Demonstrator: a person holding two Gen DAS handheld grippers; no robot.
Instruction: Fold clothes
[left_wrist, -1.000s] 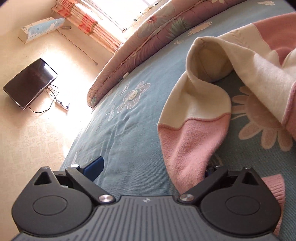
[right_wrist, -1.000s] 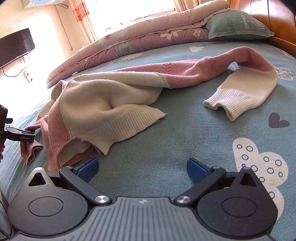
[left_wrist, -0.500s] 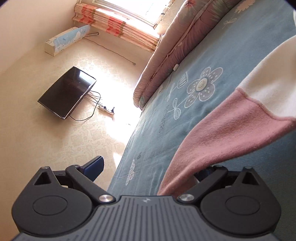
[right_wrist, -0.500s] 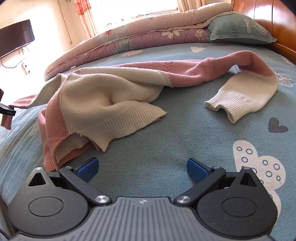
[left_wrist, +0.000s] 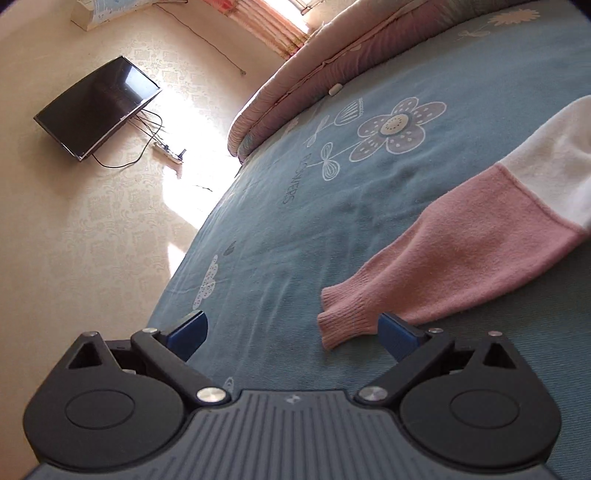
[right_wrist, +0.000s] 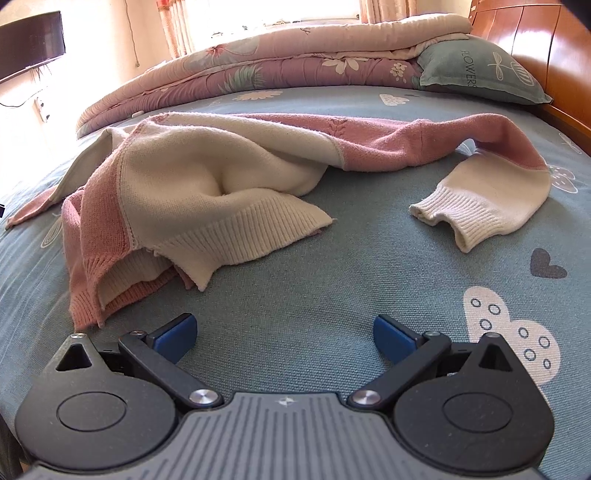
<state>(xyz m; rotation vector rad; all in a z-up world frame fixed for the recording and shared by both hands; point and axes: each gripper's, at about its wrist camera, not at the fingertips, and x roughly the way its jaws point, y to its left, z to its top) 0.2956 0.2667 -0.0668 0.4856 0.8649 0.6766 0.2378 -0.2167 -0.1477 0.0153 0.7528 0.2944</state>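
In the left wrist view, the left gripper (left_wrist: 291, 334) stood with its blue-padded jaws wide and empty over the blue-green flower-printed bedsheet (left_wrist: 332, 206), the pink ribbed cuff of the knitted sleeve (left_wrist: 345, 325) lying flat just beside its right finger. In the right wrist view, the right gripper (right_wrist: 282, 334) was likewise spread wide and held nothing, while the pink-and-cream knitted sweater (right_wrist: 207, 184) lay crumpled ahead, its cream-cuffed sleeve (right_wrist: 476, 206) bent off to the right. The step looked like spreading the garment flat; next would call for gripping the bunched hem and drawing it straight.
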